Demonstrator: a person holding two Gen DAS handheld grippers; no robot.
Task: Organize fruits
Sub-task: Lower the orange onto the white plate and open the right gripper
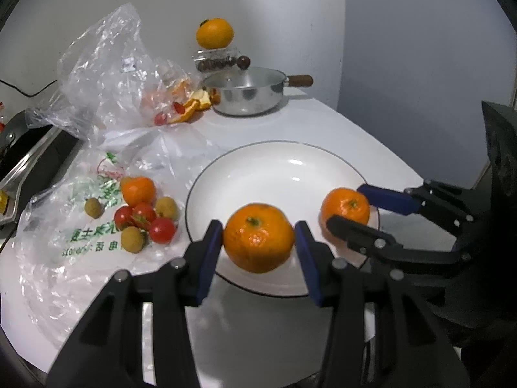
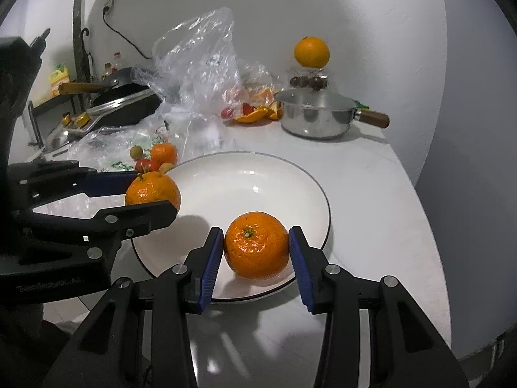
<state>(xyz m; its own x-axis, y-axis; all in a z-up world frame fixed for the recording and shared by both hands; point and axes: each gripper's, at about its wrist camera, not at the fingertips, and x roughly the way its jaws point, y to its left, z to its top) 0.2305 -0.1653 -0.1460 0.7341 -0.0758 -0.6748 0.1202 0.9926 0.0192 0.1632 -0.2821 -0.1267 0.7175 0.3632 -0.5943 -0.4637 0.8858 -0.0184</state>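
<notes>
We hold a two-finger gripper in each hand over a white plate (image 1: 258, 168) with a thin dark rim, set on a white table (image 1: 349, 129). Our left gripper (image 1: 258, 239) has its blue pads pressed against both sides of a mandarin (image 1: 258, 237), closed about a third of the way, with the fruit above the plate's near edge. Our right gripper (image 2: 256, 245) clamps a second mandarin (image 2: 257, 245) the same way, above the plate's near right part. We cannot tell whether either fruit rests on the plate or hangs just above it. To the left of the plate, on a crumpled clear plastic bag (image 1: 77, 236) with green printing, lies a loose cluster: a small mandarin (image 1: 138, 190), several cherry tomatoes (image 1: 143, 220) and a few tan longans (image 1: 132, 239). Farther back stands a steel saucepan (image 1: 247, 92) with a wooden handle, with orange peel (image 1: 194, 105) beside it. Behind the pan, a large orange (image 1: 215, 32) sits on top of a clear jar (image 1: 219, 59)
</notes>
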